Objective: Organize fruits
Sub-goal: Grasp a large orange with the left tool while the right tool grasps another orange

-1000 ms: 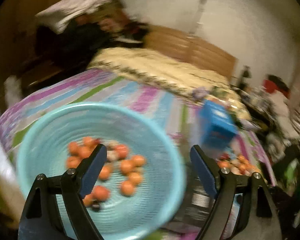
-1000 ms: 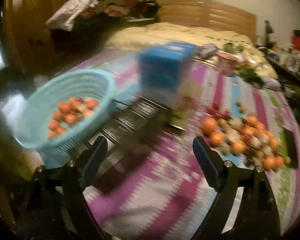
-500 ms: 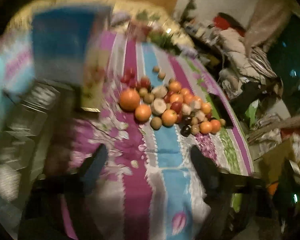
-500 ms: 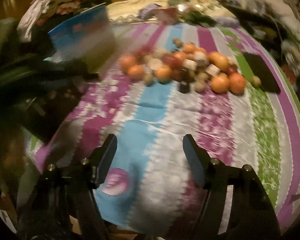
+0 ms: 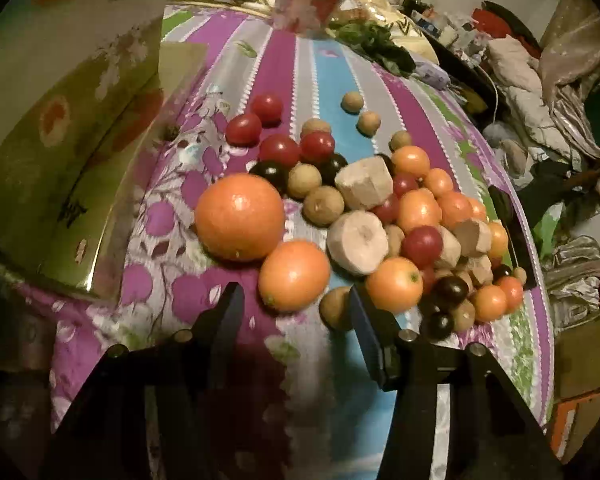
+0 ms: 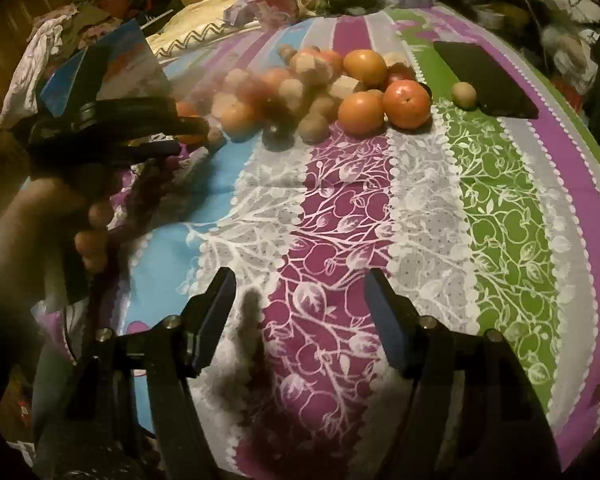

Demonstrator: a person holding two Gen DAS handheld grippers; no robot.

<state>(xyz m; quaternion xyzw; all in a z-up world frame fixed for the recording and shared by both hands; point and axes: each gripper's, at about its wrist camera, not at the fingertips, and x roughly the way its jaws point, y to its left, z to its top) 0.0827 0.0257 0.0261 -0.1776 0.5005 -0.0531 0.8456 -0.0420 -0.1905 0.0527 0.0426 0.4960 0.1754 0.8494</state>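
Bedroom: we're over a bed spread with a striped floral cloth, purple, blue, grey and green bands running away from us, clutter piled at the far end.
Box: a tall printed carton stands at the left of the fruit, just beside it.
Fruit pile: the heap sits mid-cloth; oranges, red and dark cherry tomatoes, brownish round fruits and pale cut chunks, all touching.
Big orange: the largest one lies on the pile's near-left edge.
Small orange: our likely target, touching the big one, nearest to us on that side.
Left gripper: we see it pointing down at the pile, jaws closing and at a middling gap, nothing pinched yet; the small orange lies just past the fingertips, dead centre between them.
Right gripper: this one hangs over bare cloth, jaws closing too, empty; the pile is well apart, far and a little left.
Hand: a person's hand carries the left gripper at the pile's left edge.
Our call: left is plainly nearer; a short push forward should bracket the small orange.
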